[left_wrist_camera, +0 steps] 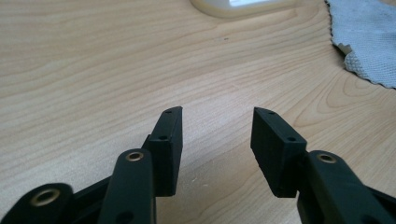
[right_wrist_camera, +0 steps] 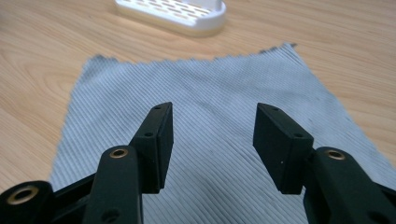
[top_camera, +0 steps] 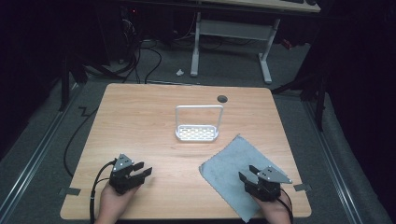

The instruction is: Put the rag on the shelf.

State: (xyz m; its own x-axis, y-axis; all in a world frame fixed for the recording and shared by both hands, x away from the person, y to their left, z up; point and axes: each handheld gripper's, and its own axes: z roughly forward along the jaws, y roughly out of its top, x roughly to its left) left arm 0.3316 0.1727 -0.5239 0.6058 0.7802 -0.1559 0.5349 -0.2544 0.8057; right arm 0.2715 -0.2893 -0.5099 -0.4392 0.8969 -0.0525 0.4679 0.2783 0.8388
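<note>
A grey ribbed cloth [top_camera: 236,165] lies flat on the right front of the wooden table [top_camera: 140,121]. My right gripper [top_camera: 248,173] rests over its near part, open, with only the cloth [right_wrist_camera: 210,116] showing between its jaws. A white perforated tray with a tall wire handle [top_camera: 197,132] stands near the table's middle; its base [right_wrist_camera: 177,11] lies just past the cloth's far edge. My left gripper [top_camera: 143,169] sits at the left front over bare wood, open and holding nothing. In the left gripper view the cloth's edge [left_wrist_camera: 369,37] shows at the upper right and the tray's base [left_wrist_camera: 233,5] at the top.
A round cable hole [top_camera: 222,98] sits near the table's far edge. Beyond the table stand a white desk frame [top_camera: 231,37] and dark cables on grey floor. Tape marks [top_camera: 70,191] lie beside the table's front corners.
</note>
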